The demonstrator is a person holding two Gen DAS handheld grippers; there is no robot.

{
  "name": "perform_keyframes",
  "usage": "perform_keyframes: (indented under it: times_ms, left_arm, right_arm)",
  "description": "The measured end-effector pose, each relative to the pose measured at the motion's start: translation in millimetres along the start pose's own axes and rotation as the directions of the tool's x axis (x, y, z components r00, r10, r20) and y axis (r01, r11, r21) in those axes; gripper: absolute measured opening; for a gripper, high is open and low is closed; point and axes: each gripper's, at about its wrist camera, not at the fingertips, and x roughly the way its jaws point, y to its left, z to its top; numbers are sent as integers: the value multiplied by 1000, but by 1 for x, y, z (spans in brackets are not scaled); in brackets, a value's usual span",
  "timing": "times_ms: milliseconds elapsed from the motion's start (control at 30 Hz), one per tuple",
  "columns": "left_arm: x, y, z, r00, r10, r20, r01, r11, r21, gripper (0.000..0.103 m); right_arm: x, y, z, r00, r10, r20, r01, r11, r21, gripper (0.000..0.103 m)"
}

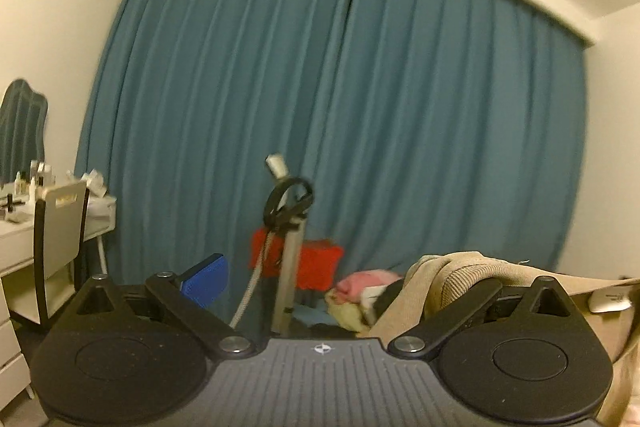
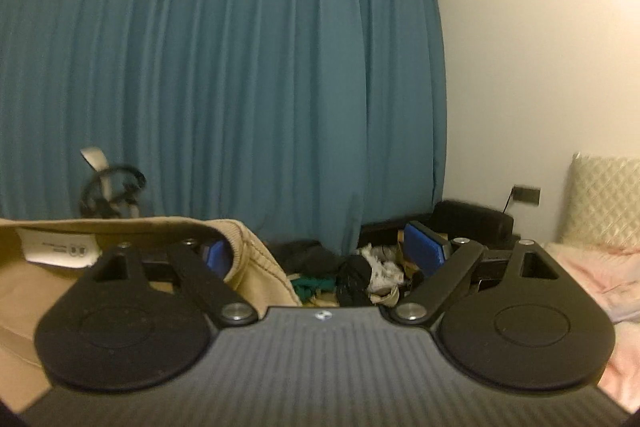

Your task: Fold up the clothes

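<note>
Both cameras face a teal curtain (image 1: pixel 320 99) that fills most of each view, and motion blur softens nearly everything near it. The left gripper (image 1: pixel 320 277) has its fingers spread wide apart: the left blue pad (image 1: pixel 206 279) is plain to see, while the right finger is buried under a beige garment (image 1: pixel 460 275) draped over it, so the pad there cannot be seen. That same cloth shows in the right wrist view, where the beige garment (image 2: pixel 248 259) hangs over the left finger of the right gripper (image 2: pixel 320 255), half covering one blue pad (image 2: pixel 218 254); the other pad stands bare and well apart, so these fingers are also spread and clamp nothing. A white label (image 2: pixel 60 247) sits on the garment's inside face, its print too small to read. The garment is cut off at the frame edges in both views, so its full shape cannot be told. Beyond the left gripper stands a stand with a black ring (image 1: pixel 288 203), blurred, with a red cloth (image 1: pixel 316 263) behind it. A heap of dark and pale clothes (image 2: pixel 360 275) lies low by the curtain, its pieces hard to tell apart. A pink bedcover (image 2: pixel 600 279) fills the right edge.
</note>
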Motion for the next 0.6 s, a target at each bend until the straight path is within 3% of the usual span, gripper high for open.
perform_keyframes:
  times_ms: [133, 267, 367, 467, 533, 600]
  left_arm:
    - [140, 10, -78, 987, 36, -158, -38, 999, -12, 103]
    - [256, 27, -175, 942, 57, -331, -65, 998, -13, 102]
    - [322, 42, -241, 885, 71, -460, -65, 997, 29, 101]
    - [357, 56, -293, 809, 57, -586, -13, 997, 78, 101]
    - [372, 58, -314, 766, 89, -637, 14, 988, 154, 101]
    - [385, 60, -323, 705, 93, -703, 58, 981, 187, 101]
  right_arm:
    - [104, 38, -78, 993, -12, -119, 8, 1000, -28, 88]
    - [204, 71, -174, 966, 1, -258, -20, 997, -72, 88]
    - [260, 96, -242, 919, 27, -393, -82, 989, -124, 88]
    - [298, 120, -293, 843, 60, -535, -174, 971, -165, 88]
    - [312, 130, -312, 790, 94, -606, -237, 958, -160, 88]
    - [321, 136, -320, 744, 137, -654, -291, 947, -133, 88]
